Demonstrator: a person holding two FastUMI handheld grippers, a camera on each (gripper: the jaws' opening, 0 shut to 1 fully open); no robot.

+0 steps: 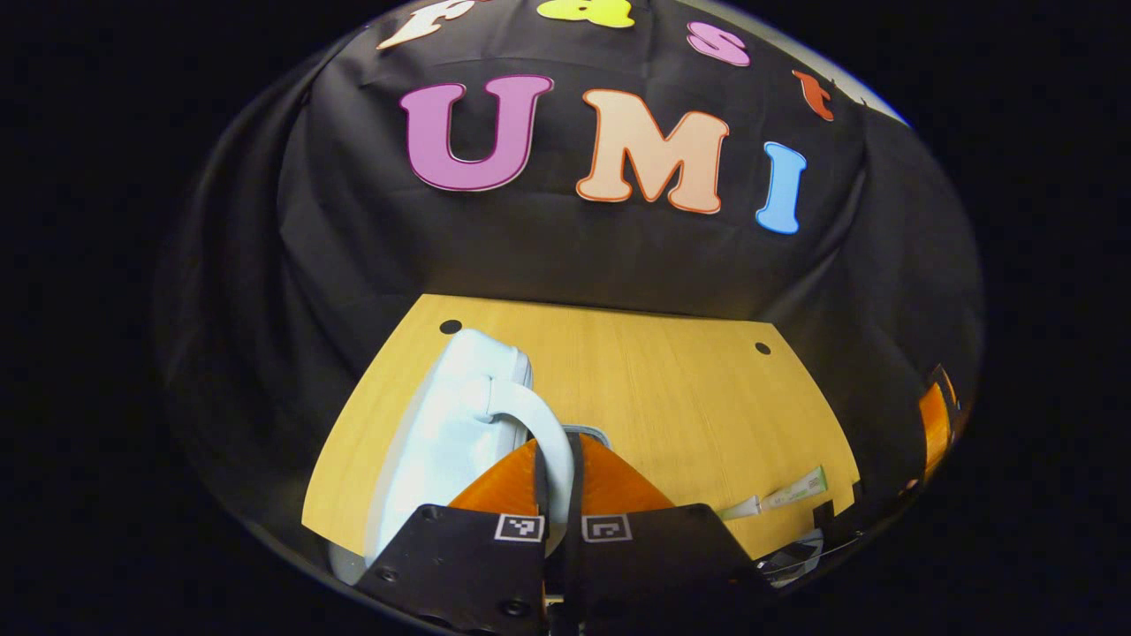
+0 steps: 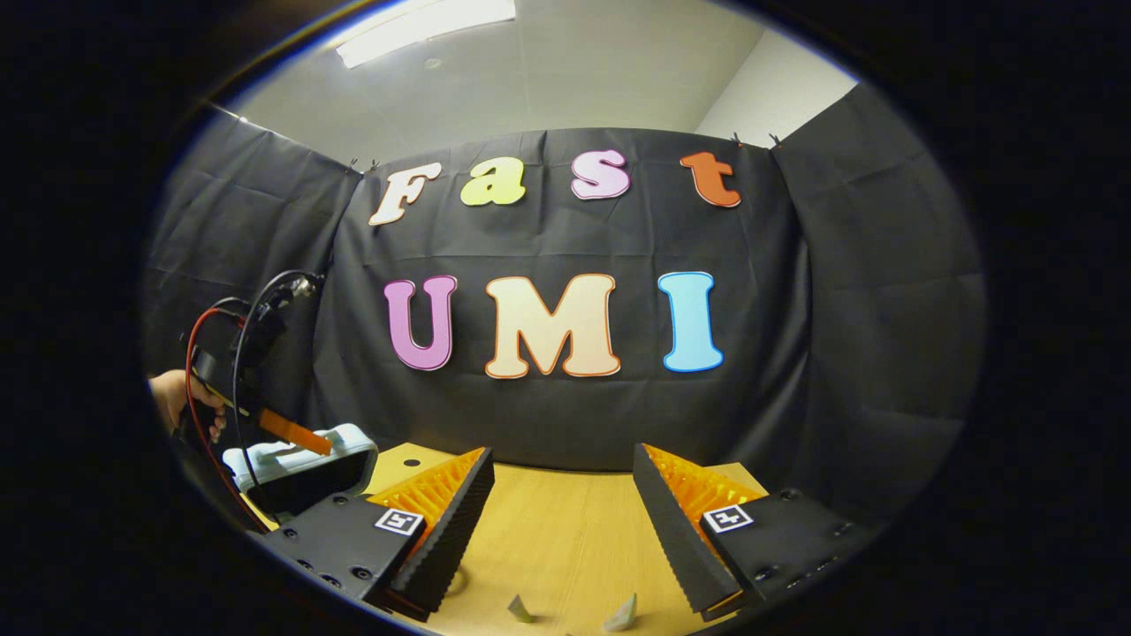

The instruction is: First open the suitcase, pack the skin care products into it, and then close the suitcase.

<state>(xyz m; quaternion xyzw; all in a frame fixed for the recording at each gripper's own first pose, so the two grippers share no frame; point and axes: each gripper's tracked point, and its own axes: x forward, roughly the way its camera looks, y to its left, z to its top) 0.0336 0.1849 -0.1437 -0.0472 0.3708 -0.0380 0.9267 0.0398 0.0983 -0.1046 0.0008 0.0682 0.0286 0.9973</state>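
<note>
The pale blue suitcase (image 1: pixel 442 424) lies on the wooden table (image 1: pixel 671 380), at the left in the left gripper view. Its white handle (image 1: pixel 530 411) runs down between my left gripper's (image 1: pixel 558 459) orange fingers, which are shut on it. In the right gripper view the suitcase lid (image 2: pixel 292 468) is raised a little, a dark gap under it, with the left gripper (image 2: pixel 296 433) and a hand (image 2: pixel 181 402) holding it. A white and green skin care tube (image 1: pixel 786 490) lies near the table's right edge. My right gripper (image 2: pixel 561 503) hovers open over the table, nothing between its fingers.
Two small pale tips (image 2: pixel 521 608) (image 2: pixel 623 612) poke up at the bottom of the right gripper view; what they belong to is unclear. Red and black cables (image 2: pixel 212 371) trail from the left gripper. Black cloth walls close the table's far side.
</note>
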